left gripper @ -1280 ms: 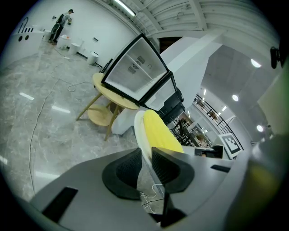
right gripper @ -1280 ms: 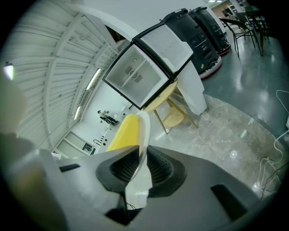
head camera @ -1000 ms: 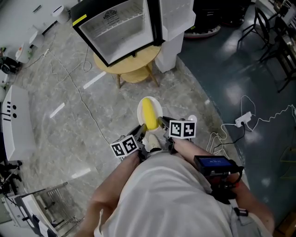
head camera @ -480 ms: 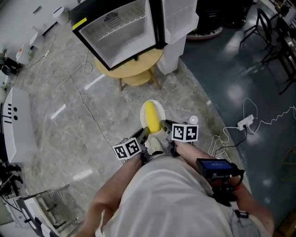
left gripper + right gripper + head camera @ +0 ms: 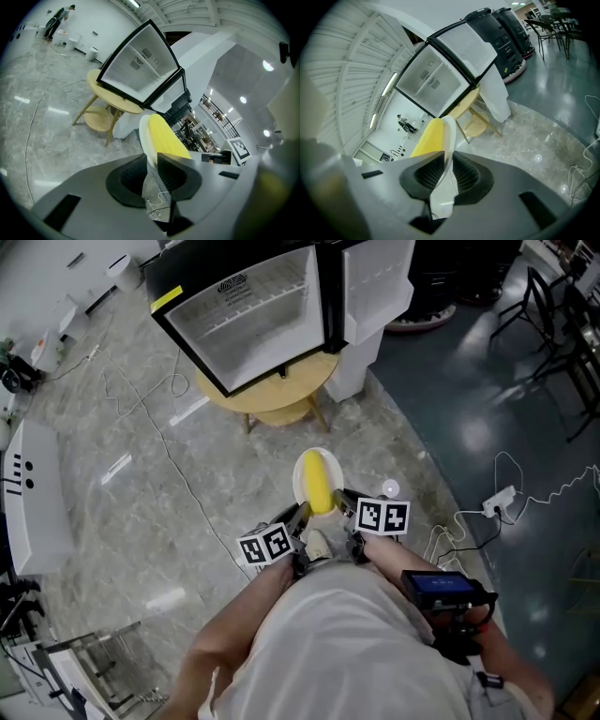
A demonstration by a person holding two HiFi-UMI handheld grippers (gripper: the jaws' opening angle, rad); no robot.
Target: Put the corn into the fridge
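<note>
1. Corn (image 5: pixel 320 486) lies on a white plate (image 5: pixel 300 486), well apart from the open fridge (image 5: pixel 253 306) standing on a round desk (image 5: pixel 281 395).
2. Left tool (image 5: pixel 151 161) is clamped on the plate's rim, with the corn just beyond its jaws.
3. Right tool (image 5: pixel 446 168) is clamped on the opposite rim.

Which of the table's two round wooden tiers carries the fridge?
The upper tier, directly under the fridge; the lower tier sits beneath it, smaller.

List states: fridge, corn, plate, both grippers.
fridge: door open, standing on round table.
corn: lying on the plate.
plate: held in the air, rim pinched on both sides.
left gripper: shut on plate.
right gripper: shut on plate.
</note>
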